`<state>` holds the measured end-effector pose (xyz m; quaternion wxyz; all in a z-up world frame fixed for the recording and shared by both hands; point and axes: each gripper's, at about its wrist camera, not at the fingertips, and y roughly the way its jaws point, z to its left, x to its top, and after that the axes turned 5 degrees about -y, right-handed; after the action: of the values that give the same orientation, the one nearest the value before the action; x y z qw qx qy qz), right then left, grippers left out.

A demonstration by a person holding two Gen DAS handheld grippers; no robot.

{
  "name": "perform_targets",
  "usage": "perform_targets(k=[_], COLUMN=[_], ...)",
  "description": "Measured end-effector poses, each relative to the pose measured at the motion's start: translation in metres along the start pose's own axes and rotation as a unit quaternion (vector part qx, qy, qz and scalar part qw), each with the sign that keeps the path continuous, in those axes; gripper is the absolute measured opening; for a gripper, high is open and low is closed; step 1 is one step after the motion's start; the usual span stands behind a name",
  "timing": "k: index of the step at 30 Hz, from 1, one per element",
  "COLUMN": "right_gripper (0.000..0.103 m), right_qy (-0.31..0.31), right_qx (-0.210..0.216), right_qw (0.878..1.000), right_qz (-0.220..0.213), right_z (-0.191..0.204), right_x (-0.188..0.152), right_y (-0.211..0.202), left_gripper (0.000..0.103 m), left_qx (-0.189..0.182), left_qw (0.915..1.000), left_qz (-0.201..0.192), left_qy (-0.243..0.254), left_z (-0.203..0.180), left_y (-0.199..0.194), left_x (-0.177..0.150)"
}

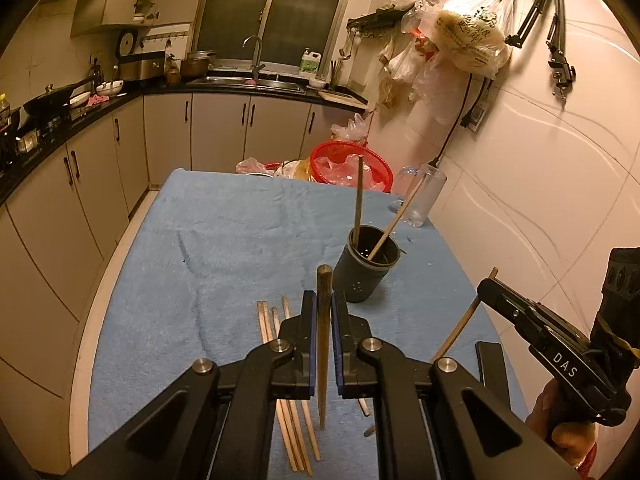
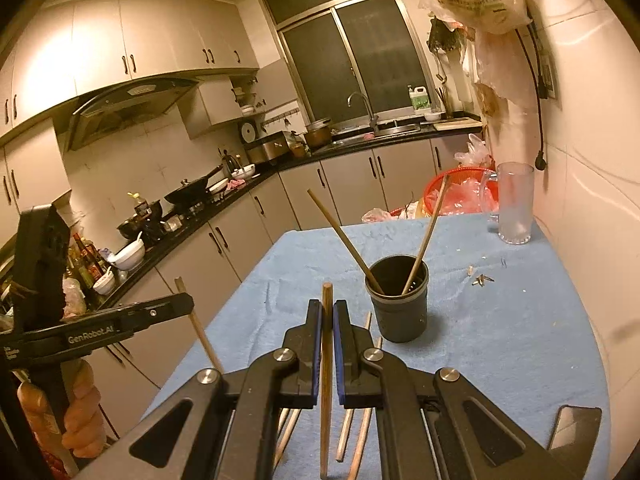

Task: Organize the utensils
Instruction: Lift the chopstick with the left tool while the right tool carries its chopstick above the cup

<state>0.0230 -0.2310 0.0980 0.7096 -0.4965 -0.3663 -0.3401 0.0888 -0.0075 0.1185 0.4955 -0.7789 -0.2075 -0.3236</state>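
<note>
My left gripper [image 1: 324,300] is shut on a wooden chopstick [image 1: 323,344] held upright above the blue cloth. My right gripper [image 2: 327,308] is shut on another chopstick [image 2: 327,380]. It also shows in the left wrist view [image 1: 490,284], at the right, with its chopstick slanting down. The left gripper shows in the right wrist view [image 2: 188,302] at the left. A dark cup holder [image 1: 366,268] [image 2: 398,300] stands just beyond both grippers with two chopsticks leaning in it. Several loose chopsticks [image 1: 280,360] [image 2: 356,432] lie on the cloth under the grippers.
The table has a blue cloth [image 1: 224,240] [image 2: 500,340]. A clear glass mug [image 1: 426,194] [image 2: 515,204] and a red basket [image 1: 348,164] [image 2: 464,192] stand at the far end. A dark phone [image 1: 492,364] [image 2: 572,428] lies near right. Tiled wall at right; cabinets at left.
</note>
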Motion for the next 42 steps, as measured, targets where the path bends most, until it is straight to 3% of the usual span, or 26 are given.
perform_targets(k=[30, 42], right_gripper=[0.006, 0.006], right_qy=[-0.009, -0.006], right_qx=[-0.007, -0.016], right_qw=[0.999, 0.998], right_qz=[-0.033, -0.054], right_z=[-0.012, -0.024], right_x=[0.042, 0.073], right_y=[-0.025, -0.034], left_gripper=[0.007, 0.007], left_qx=[-0.009, -0.023], left_qw=[0.9995, 0.9984], left_qz=[0.000, -0.025], left_qy=[0.030, 0.045], left_z=[-0.032, -0.058], left_y=[0.002, -0.005], left_x=[0.026, 0.061])
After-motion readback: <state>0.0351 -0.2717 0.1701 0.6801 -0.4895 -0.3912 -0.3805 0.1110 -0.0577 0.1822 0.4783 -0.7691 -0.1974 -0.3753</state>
